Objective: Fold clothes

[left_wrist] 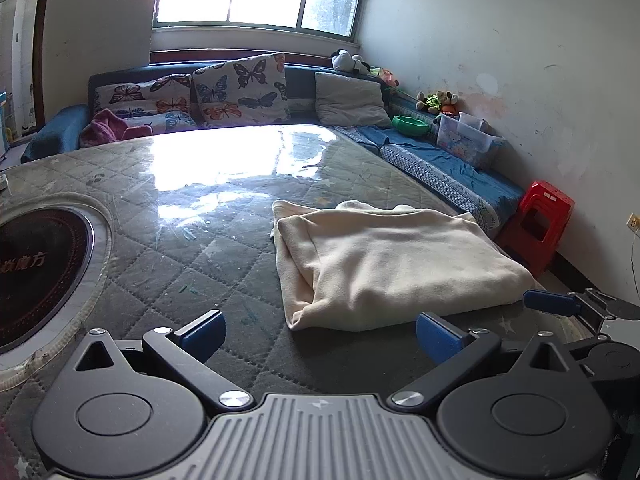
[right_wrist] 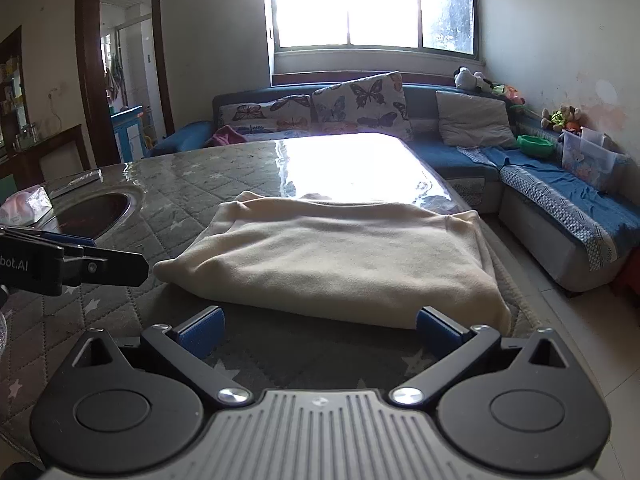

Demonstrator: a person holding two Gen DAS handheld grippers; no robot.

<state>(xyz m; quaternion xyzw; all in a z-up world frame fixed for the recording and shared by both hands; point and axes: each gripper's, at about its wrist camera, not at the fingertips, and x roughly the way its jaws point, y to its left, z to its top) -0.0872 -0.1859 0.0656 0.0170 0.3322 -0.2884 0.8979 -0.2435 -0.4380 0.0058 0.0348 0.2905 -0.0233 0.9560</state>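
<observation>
A cream garment (left_wrist: 392, 264) lies folded into a thick rectangle on the quilted table cover (left_wrist: 192, 248). It also shows in the right wrist view (right_wrist: 340, 264), straight ahead. My left gripper (left_wrist: 320, 336) is open and empty, just short of the garment's near left corner. My right gripper (right_wrist: 320, 332) is open and empty at the garment's near edge, its blue pads (right_wrist: 436, 330) close to the cloth. The right gripper also shows at the right edge of the left wrist view (left_wrist: 560, 306). The left gripper shows at the left of the right wrist view (right_wrist: 80, 264).
A round induction cooktop (left_wrist: 36, 276) is set into the table at the left. A tissue pack (right_wrist: 24, 204) lies by it. A blue corner sofa (right_wrist: 560, 200) with butterfly cushions (left_wrist: 240, 92), toys and a plastic bin (left_wrist: 468, 136) runs behind and to the right. A red stool (left_wrist: 536, 224) stands by the wall.
</observation>
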